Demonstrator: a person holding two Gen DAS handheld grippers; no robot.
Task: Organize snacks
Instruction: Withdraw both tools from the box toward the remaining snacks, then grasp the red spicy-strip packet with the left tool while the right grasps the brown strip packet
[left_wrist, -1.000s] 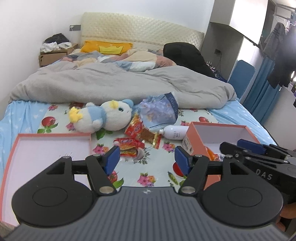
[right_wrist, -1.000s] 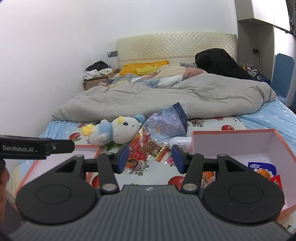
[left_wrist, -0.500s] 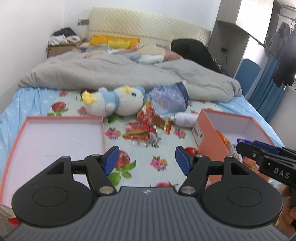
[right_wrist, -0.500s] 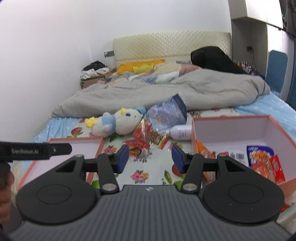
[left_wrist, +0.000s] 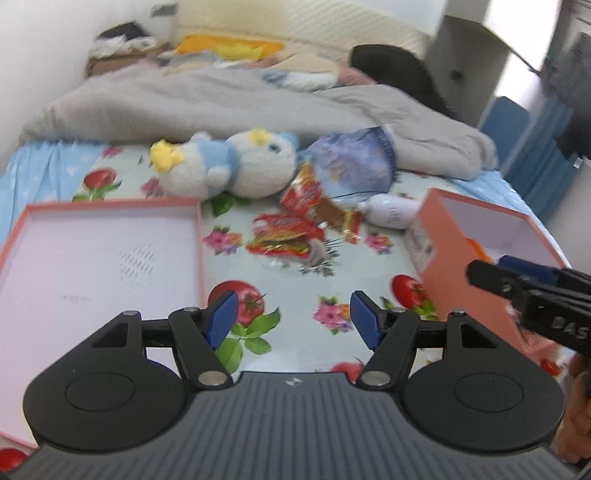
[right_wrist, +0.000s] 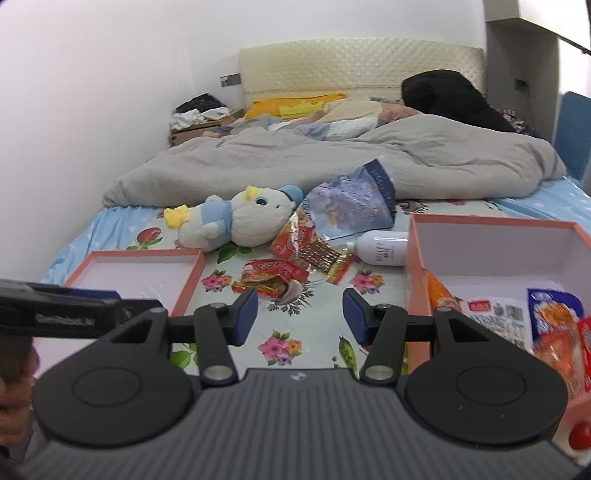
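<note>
Left gripper: the jaws stand released, blue pads well apart, with nothing between them but the floral bedsheet. Right gripper: the jaws are likewise parted and hold nothing; the gap is somewhat narrower than on the left.

Target, judged from the task: the nearest loose snack is the red packet, lying flat on the bedsheet straight ahead of both sets of jaws and apart from them. In the left wrist view it sits just above the gap between the pads, close to centred. In the right wrist view the same packet lies just beyond the left pad, slightly left of the gap's centre. Its long axis runs roughly across both views, that is, crosswise to the line each gripper points along, so the jaws as they stand would straddle its long side rather than its short one. A wrist roll, or a pinch on one raised edge, is probably required.

Which gripper is nearer cannot be settled with confidence; the packet appears about equally far ahead of each.

Further out: a second red packet with a gold strip, a white bottle and a blue-violet bag lie beyond, beside a plush toy.

Destination: the orange box stands to the right and already holds several packets; its lid lies open-side up on the left.
</note>
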